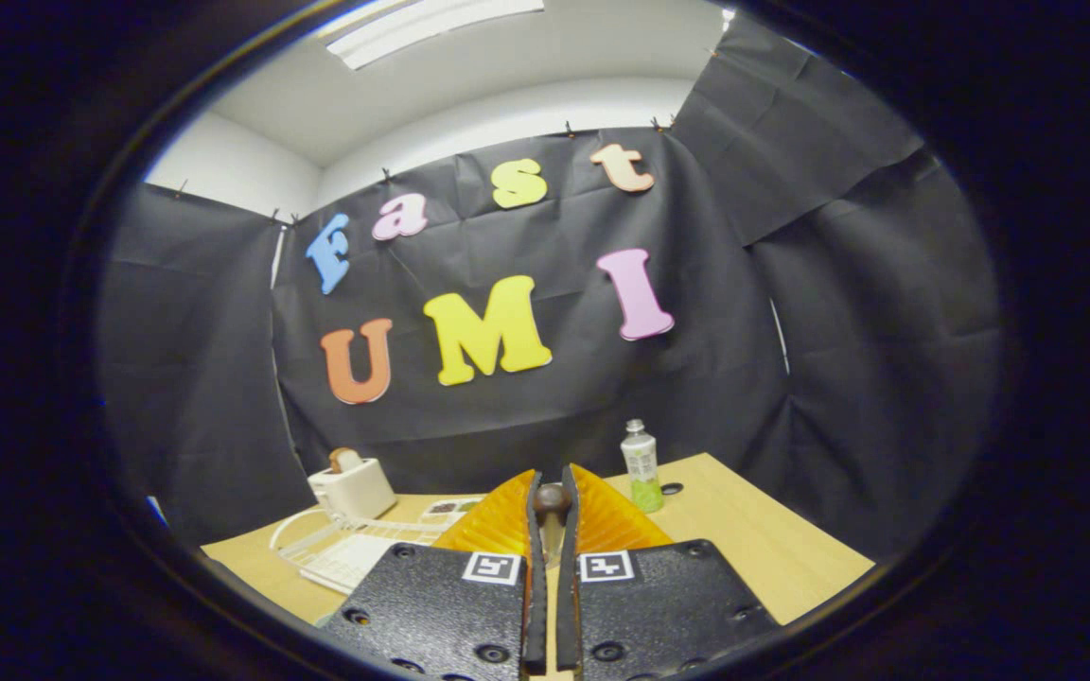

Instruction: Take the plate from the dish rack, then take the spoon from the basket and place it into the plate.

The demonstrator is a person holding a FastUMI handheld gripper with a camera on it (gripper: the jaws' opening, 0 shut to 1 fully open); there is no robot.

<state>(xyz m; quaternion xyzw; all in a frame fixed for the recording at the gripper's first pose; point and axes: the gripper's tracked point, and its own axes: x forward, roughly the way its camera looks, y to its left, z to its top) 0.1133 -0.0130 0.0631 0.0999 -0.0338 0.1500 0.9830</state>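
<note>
**Spoon clamped between the fingers**

While the gripper is raised above the wooden table, its two fingers are clenched on the spoon, whose dark rounded end shows between their tips. Beyond them, a bottle stands near the table's far edge, a white toaster toward its far left corner, and the white dish rack just before the toaster.

Light source: a ceiling panel overhead, blown out to plain white.
Brightness: dim against the dark cloth; the counter is evenly lit.
Distortion: strong fisheye bending toward the rim.
Focus: sharp centre, softer edges.
</note>
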